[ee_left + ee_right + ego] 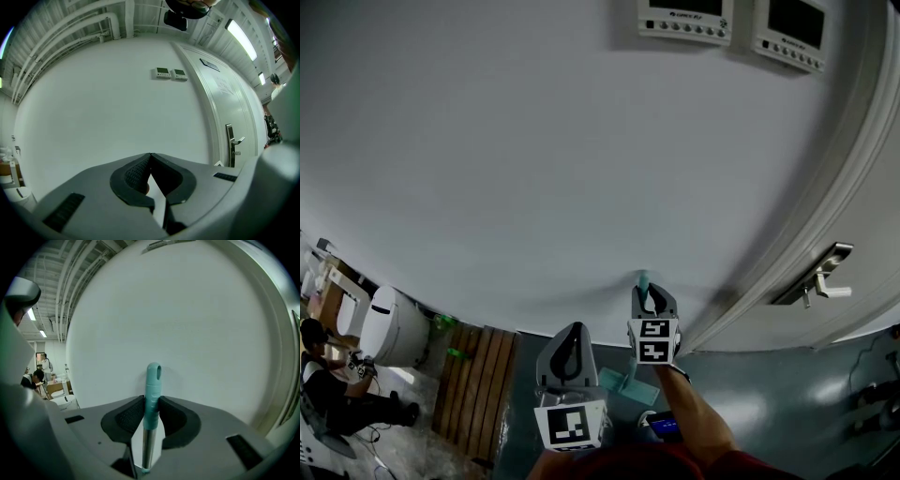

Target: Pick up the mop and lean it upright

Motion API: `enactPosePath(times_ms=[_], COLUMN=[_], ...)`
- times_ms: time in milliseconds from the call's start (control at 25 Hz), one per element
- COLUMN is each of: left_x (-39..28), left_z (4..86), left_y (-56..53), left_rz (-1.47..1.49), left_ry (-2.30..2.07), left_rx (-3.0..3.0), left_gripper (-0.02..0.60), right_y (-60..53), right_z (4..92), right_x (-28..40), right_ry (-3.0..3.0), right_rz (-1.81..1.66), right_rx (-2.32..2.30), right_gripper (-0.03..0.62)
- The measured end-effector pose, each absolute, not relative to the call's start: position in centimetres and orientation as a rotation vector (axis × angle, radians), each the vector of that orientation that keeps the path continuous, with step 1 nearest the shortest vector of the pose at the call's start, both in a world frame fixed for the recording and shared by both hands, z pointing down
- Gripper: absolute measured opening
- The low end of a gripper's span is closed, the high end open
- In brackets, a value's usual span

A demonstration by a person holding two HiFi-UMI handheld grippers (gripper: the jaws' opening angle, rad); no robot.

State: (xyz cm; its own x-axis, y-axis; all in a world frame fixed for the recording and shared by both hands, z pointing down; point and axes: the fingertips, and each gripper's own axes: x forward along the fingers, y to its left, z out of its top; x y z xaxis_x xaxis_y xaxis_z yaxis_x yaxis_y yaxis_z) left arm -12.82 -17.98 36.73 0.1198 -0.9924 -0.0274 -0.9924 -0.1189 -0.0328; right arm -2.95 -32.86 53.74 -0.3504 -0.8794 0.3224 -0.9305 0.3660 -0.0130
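Mop (152, 383) stood upright in the right gripper (151, 405). The jaws pinched the teal grip at the top end of the handle, one pad on each side. Bare metal shaft ran down below the pads and out of that view. The teal tip with its hang hole stuck up above the jaws, close to the white wall (534, 141); contact with the wall could not be told. In the head view the same tip showed just above the right gripper's marker cube (653, 341).

Left gripper (150, 157) sat just beside the right one, lower in the head view and apart from the handle. Its jaws were pressed together at the tips, with nothing held between them.

Past both grippers was grey floor (750, 394). Flat teal pieces (628, 384) lay on it near the base of the wall; whether they belonged to the mop could not be told. A wooden pallet (476, 386) lay to the left. Beyond it stood a white rounded container (396, 325), with a seated person (328, 384) at the far left edge.

A white door (872, 216) with a metal lever handle (818, 278) was set to the right. Two small control panels (685, 19) hung high on the wall.
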Motion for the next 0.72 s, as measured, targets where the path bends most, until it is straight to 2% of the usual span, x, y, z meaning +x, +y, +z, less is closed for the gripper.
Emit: enactPosePath(times_ms=[720], left_x=[-12.8], left_z=[36.6], left_y=[-17.9], left_rz=[0.01], left_ry=[2.052], left_rx=[-2.324], left_gripper=[0.014], right_y=[-31.0], right_z=[53.4], right_x=[-2.5], right_ry=[-2.401], right_rz=[0.28], right_rx=[1.622], right_gripper=[0.109])
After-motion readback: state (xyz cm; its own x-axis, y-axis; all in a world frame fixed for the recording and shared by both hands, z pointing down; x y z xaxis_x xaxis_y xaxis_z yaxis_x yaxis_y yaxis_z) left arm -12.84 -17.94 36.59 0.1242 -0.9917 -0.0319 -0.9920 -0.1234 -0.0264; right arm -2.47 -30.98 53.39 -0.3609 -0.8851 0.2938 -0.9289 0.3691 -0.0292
